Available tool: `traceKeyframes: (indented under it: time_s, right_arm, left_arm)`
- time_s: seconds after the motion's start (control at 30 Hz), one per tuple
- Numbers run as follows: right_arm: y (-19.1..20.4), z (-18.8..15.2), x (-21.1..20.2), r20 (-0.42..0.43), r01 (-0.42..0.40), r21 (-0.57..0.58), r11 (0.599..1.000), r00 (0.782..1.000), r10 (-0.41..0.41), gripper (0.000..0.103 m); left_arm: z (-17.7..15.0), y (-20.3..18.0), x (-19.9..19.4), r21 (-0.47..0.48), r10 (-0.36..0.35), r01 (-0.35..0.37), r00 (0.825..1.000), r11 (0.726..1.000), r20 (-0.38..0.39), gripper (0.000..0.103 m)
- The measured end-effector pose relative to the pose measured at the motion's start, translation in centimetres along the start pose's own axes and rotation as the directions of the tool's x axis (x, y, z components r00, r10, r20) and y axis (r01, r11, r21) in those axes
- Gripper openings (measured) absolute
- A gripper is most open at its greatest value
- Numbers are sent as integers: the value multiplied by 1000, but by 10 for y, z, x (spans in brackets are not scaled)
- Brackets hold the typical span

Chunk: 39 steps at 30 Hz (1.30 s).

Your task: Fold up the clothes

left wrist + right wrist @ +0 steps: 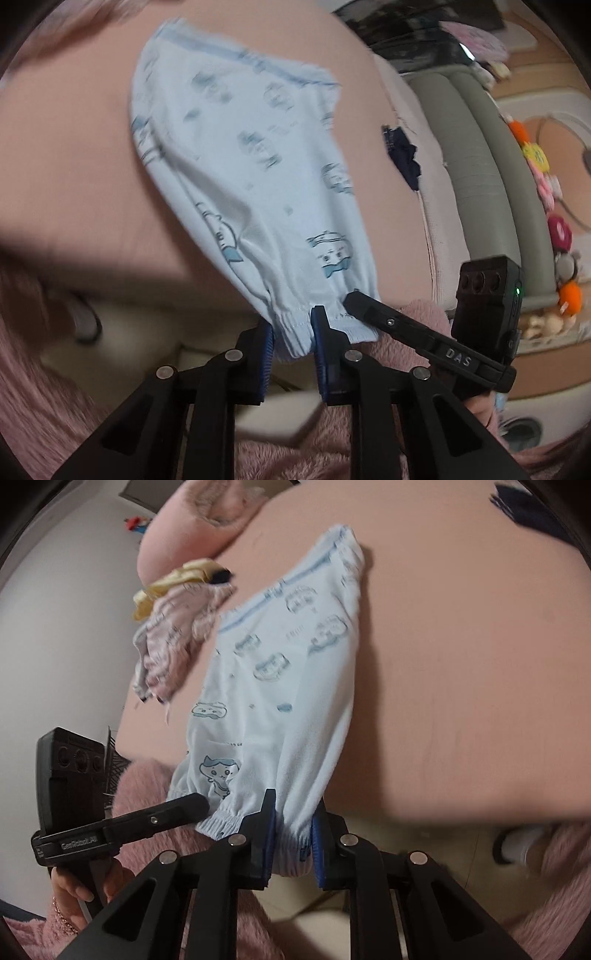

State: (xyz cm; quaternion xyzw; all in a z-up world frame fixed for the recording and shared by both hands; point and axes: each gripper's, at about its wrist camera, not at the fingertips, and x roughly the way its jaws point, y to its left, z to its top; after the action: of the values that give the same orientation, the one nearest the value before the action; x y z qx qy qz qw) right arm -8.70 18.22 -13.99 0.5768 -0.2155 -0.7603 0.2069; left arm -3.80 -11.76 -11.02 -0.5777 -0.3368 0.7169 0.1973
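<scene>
Between the jaws: both grippers are pinched onto the elastic hem of the same light blue garment, so nothing's hanging free at the near end.
Left gripper (pixel 291 338): jaws narrow, blue pads squeezing the gathered hem, cloth bunched between them.
Right gripper (pixel 291 825): same deal, jaws narrow and clamped on the ribbed hem. In the left view its tip sits just beside the left jaws on the same edge.
Garment (pixel 236 162): blue, little cartoon prints, looks like kids' pants or shorts, can't say for sure. Long axis runs straight away from both jaws, held hem near, the banded end far out, resting on the bed.
Which hand's nearer: pretty much a tie, they're side by side on the one hem. Far end is well away from both.
Bed (pixel 461 664): pink sheet, mostly bare around the garment.
Next move, my guess: carry the held hem forward over to the far end for a fold, keeping both hands level so it doesn't skew.
Other stuff: a crumpled pinkish and yellow pile (pixel 173 627) near the garment's left side, a dark cloth (pixel 402 155) off to the right.
Containers: none I can see, no basket or bin.
</scene>
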Motion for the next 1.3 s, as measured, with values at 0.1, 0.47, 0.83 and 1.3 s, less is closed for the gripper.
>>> traceKeyframes:
  time_s: [0.1,0.47,0.83,1.3]
  right_arm:
    - [1,6,-2,1,-13,2,1000,1000,13,15]
    - [28,118,7,99,-16,-41,999,995,20,16]
    - [16,183,36,28,-22,-25,999,999,23,66]
    - [25,119,65,93,413,-449,792,903,-419,29]
  left_arm:
    - [8,6,-6,-45,-61,61,998,997,16,17]
    - [97,24,-23,-198,-160,182,979,963,122,24]
    - [139,20,-55,100,60,-85,972,991,229,67]
    - [116,-8,23,408,383,-417,909,812,165,25]
